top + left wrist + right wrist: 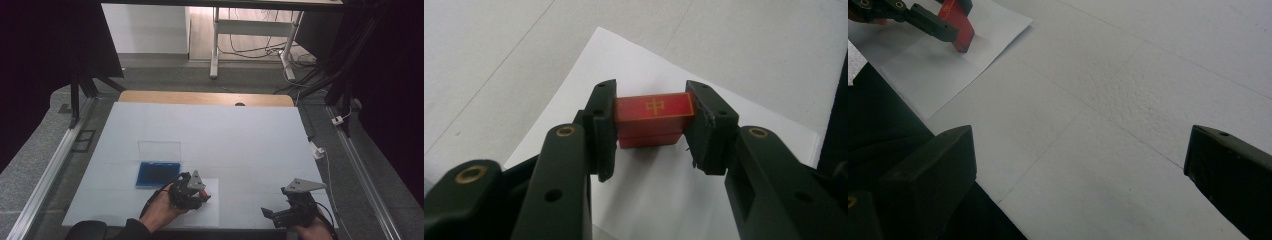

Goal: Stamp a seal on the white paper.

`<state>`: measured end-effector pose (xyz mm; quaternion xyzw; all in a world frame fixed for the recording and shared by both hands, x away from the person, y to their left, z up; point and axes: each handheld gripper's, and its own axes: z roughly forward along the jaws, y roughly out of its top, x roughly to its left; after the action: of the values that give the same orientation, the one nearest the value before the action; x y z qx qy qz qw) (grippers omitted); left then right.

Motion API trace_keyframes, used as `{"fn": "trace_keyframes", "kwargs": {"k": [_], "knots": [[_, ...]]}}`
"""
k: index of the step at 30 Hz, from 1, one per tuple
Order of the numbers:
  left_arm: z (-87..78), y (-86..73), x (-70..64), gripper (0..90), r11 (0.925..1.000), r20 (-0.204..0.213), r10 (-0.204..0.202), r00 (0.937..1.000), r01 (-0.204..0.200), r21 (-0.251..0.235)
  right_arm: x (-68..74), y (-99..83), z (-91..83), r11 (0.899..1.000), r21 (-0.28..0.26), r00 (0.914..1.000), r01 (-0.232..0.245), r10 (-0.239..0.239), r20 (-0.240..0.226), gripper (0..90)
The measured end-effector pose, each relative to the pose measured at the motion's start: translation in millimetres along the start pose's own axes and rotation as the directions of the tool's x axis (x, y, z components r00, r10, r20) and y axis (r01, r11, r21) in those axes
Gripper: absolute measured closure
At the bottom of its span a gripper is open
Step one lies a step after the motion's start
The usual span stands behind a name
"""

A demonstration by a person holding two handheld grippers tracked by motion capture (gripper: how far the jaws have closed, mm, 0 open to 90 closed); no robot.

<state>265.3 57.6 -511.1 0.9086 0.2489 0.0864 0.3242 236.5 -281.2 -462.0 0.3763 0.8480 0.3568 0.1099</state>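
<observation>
A red rectangular block [655, 117] with a gold character and gold border on its top face sits between the jaws of my left gripper [651, 102], which is shut on its two ends. It is over a white paper sheet [649, 200], its lower end down at the paper. In the high view the left gripper [201, 193] and red block [203, 190] are at the front, left of centre, on the paper sheet [210, 212]. My right gripper [273, 214] is at the front right, jaws wide apart. In the right gripper view it [1078, 165] is open with nothing between its jaws.
A blue shallow box [157, 173] with its clear lid [159, 150] standing up lies just behind and left of the left gripper. The white table cover [225, 135] stretches back to a wooden edge [205, 97]. A white plug and cable [318, 151] lie off the right side.
</observation>
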Motion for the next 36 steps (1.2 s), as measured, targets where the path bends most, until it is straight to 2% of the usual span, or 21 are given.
{"fn": "trace_keyframes", "kwargs": {"k": [5,13,18,23,29,36], "knots": [[0.3,-1.9,5.6,58.5,0.9994,0.037,-0.029,0.9989,0.03,-0.017,0.3,-0.1,-0.1,1.0,0.0,1.0,0.001,-0.001,0.0,0.3],[-0.2,-2.8,1.7,58.3,0.9997,0.011,-0.013,0.9998,0.014,-0.02,0.3,-0.1,0.1,1.0,0.001,1.0,0.002,-0.002,-0.001,0.3],[-0.5,-3.0,1.3,58.0,0.9994,0.01,-0.02,0.9997,0.02,-0.029,0.5,-0.1,0.1,1.0,0.001,1.0,0.002,-0.002,-0.001,0.3],[-2.1,0.2,2.7,57.8,0.9997,0.02,-0.016,0.9997,0.016,-0.019,0.3,-0.1,0.1,1.0,0.001,1.0,0.002,-0.002,-0.001,0.3],[-11.2,4.4,5.1,57.8,0.9972,0.037,-0.04,0.9985,0.042,-0.062,0.0,-0.2,0.1,1.0,0.002,1.0,0.002,-0.002,-0.002,0.3],[-18.9,6.3,8.1,57.8,0.9966,0.036,-0.04,0.9985,0.042,-0.071,-0.1,-0.3,0.0,1.0,0.002,1.0,0.002,-0.002,-0.003,0.3]]}}
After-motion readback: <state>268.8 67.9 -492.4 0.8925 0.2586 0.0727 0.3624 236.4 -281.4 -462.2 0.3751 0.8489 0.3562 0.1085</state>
